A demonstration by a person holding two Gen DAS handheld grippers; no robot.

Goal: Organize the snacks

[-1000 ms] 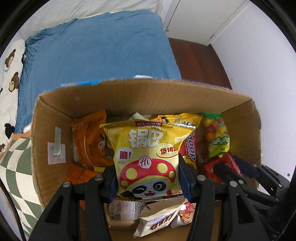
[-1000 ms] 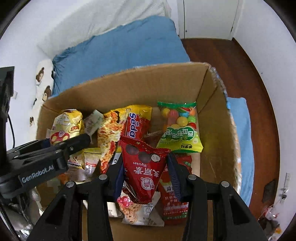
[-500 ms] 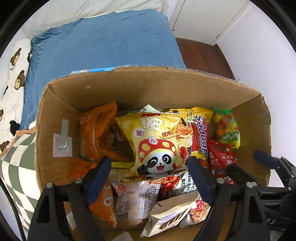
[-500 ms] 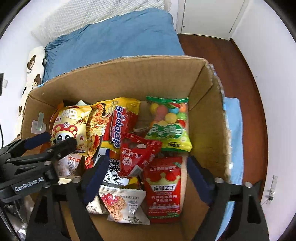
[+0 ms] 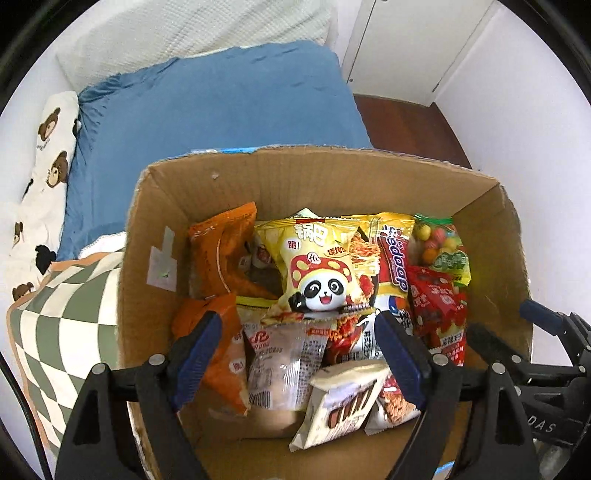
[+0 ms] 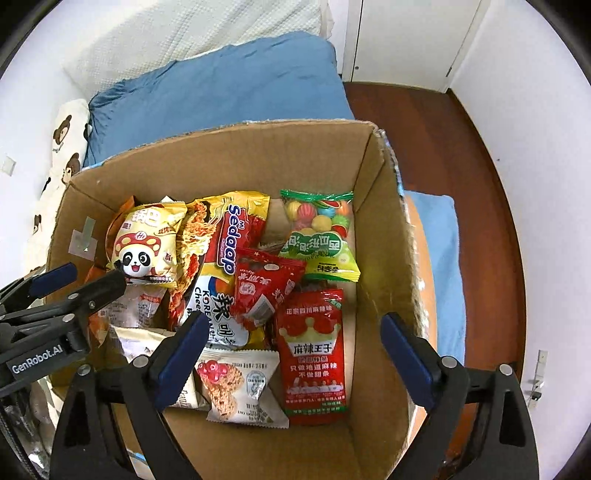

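A cardboard box [image 5: 325,177] [image 6: 373,206] on the bed holds several snack packs. The yellow panda pack [image 5: 317,269] [image 6: 147,243] leans in the middle-left, beside a Sedaap noodle pack [image 5: 395,258] [image 6: 229,240]. A small red pack [image 6: 262,284] [image 5: 436,299] lies on the pile, next to a green candy-ball bag [image 6: 317,229] and a large red crown pack [image 6: 314,350]. My left gripper [image 5: 295,350] is open and empty above the box's near side. My right gripper [image 6: 291,354] is open and empty above the box's right half.
A blue pillow [image 5: 221,107] and white bedding [image 5: 192,33] lie behind the box. A checked blanket [image 5: 62,306] and bear-print cloth [image 5: 48,140] are at the left. Wooden floor [image 6: 476,155] and white walls are at the right.
Both grippers opened and let go: the left released the yellow panda pack, the right the small red pack. Both packs now rest in the box, and both grippers have pulled up and back.
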